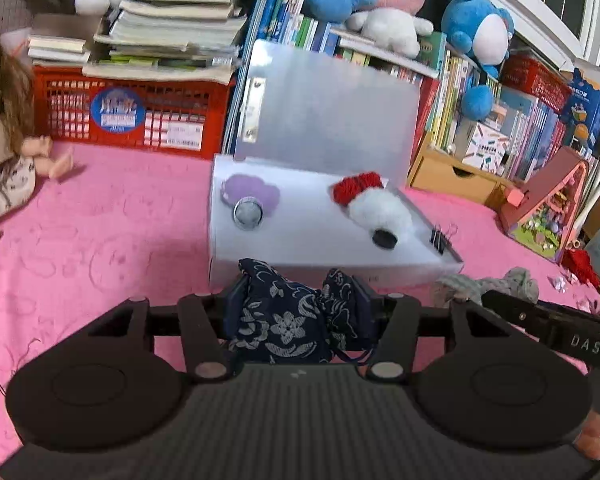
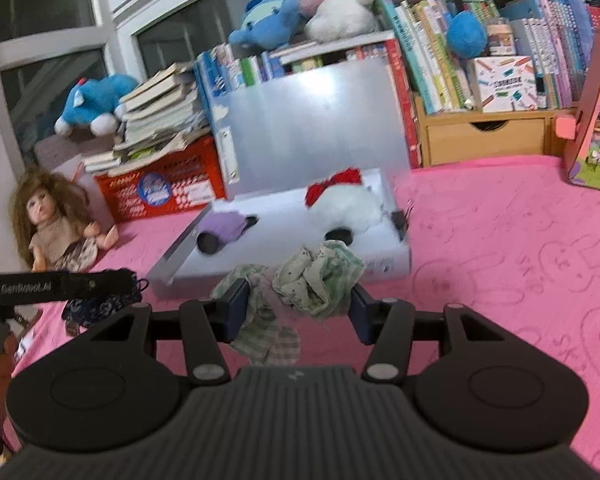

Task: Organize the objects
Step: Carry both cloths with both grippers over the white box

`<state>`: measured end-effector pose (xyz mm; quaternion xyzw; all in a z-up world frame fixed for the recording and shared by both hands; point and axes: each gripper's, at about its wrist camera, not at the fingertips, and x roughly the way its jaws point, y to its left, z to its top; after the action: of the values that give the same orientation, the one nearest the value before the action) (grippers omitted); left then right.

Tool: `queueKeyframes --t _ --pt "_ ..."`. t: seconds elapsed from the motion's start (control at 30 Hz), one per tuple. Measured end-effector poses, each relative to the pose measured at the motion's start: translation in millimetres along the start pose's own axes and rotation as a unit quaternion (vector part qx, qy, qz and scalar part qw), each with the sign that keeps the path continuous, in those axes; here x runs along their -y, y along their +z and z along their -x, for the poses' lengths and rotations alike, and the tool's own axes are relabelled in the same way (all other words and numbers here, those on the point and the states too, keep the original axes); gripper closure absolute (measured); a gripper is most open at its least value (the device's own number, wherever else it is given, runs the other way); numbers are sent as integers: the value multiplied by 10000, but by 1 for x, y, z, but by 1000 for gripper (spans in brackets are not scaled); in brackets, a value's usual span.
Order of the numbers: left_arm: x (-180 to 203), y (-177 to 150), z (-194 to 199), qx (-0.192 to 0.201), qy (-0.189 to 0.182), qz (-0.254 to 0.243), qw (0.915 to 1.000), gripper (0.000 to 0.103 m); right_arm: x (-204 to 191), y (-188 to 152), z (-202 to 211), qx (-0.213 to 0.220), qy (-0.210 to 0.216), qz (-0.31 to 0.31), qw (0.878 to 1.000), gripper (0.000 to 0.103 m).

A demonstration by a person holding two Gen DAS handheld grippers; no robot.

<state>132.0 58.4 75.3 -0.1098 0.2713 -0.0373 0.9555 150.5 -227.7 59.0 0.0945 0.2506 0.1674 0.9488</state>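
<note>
Two soft cloth bundles sit in our grippers above a pink, embossed bedspread (image 2: 500, 240). The left gripper (image 1: 300, 308) pinches a navy drawstring pouch (image 1: 284, 320) printed with white flowers; the crumpled fabric bulges between the dark blue pads and hangs below them, with no clear long axis. The right gripper (image 2: 296, 304) clamps a wad of pale green checked and dotted cloth (image 2: 300, 284), its striped tail drooping downward toward us. Just ahead of both grippers lies a frosted plastic file box (image 1: 320, 240), flat and rectangular, lid (image 1: 332, 112) standing upright behind it. In it rest a white fluffy pompom with a red bow (image 1: 376, 208) and a lilac fuzzy piece (image 1: 252, 194). The other gripper's arm reads "DAS" in the left view and "GenRobot.AI" in the right.
</note>
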Motion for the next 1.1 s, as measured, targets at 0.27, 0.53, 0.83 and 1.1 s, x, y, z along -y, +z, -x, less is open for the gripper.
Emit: queueKeyframes --t 0.27,0.53,0.83,1.1 --pt "14 29 -19 310 -57 -71 9995 43 6 38 -22 351 -219 -264 9988 47" --pt "22 58 -61 369 173 -183 9990 43 8 65 -64 202 -302 -358 9987 47" --pt "8 55 -110 106 546 -54 9984 43 13 59 -104 -14 -388 -436 9983 47" --pt "2 47 -129 -15 654 -161 9977 43 17 47 -124 -222 -435 -437 9979 47"
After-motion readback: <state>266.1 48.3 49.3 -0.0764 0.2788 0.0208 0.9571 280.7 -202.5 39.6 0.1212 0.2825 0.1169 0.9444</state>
